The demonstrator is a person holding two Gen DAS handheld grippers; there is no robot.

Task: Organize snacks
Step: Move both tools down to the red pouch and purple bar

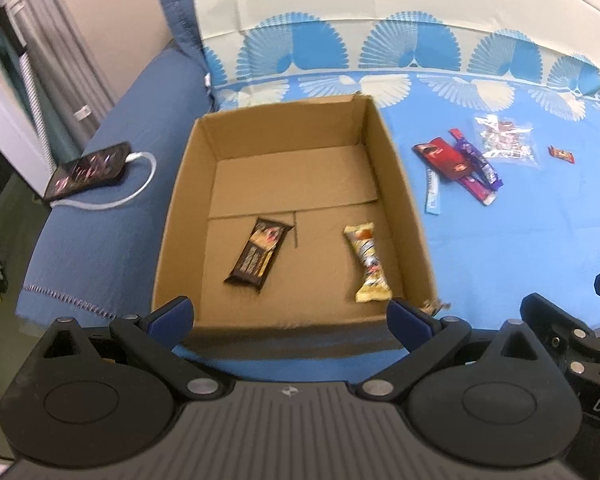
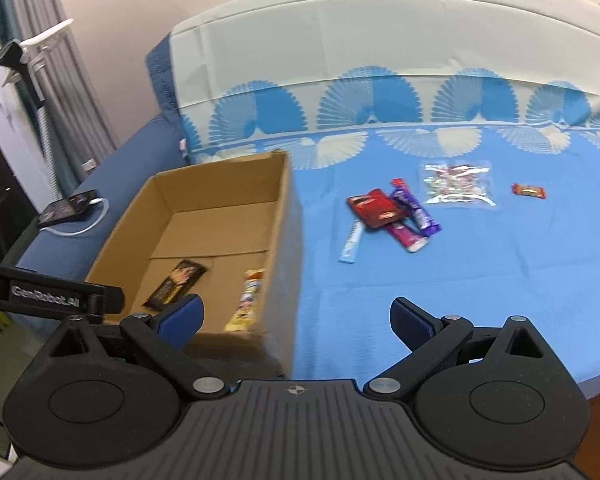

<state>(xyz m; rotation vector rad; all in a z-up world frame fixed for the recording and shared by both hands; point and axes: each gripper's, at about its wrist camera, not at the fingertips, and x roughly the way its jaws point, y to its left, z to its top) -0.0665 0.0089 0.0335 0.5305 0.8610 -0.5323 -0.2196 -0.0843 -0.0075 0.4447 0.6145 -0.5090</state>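
left gripper (image 1: 290, 312): jaws wide apart, nothing between them, hovering over the near wall of the cardboard box (image 1: 410, 200).
right gripper (image 2: 296, 316): jaws apart, empty, above the bed near the box's right wall, facing the loose pile.
step (my read): two snacks boxed, next pick comes from the pile; right gripper is the nearer one.
in box: dark bar (image 1: 259, 255) near-left of the box floor, long axis leaning toward the far right corner; yellow bar (image 1: 367, 262) near-right, long axis roughly front to back, close to the right wall.
on bedsheet (image 1: 500, 240): red pack (image 2: 374, 208), purple bars (image 2: 418, 212), pale blue stick (image 2: 351, 243) overlapping, well right of the box; clear bag (image 2: 458, 184) and small red candy (image 2: 529, 190) further right.
how to: start with the blue stick, it lies at the pile edge. Close across its short width, long axis runs near-left to far-right.
risk: overlapped wrappers may drag along.
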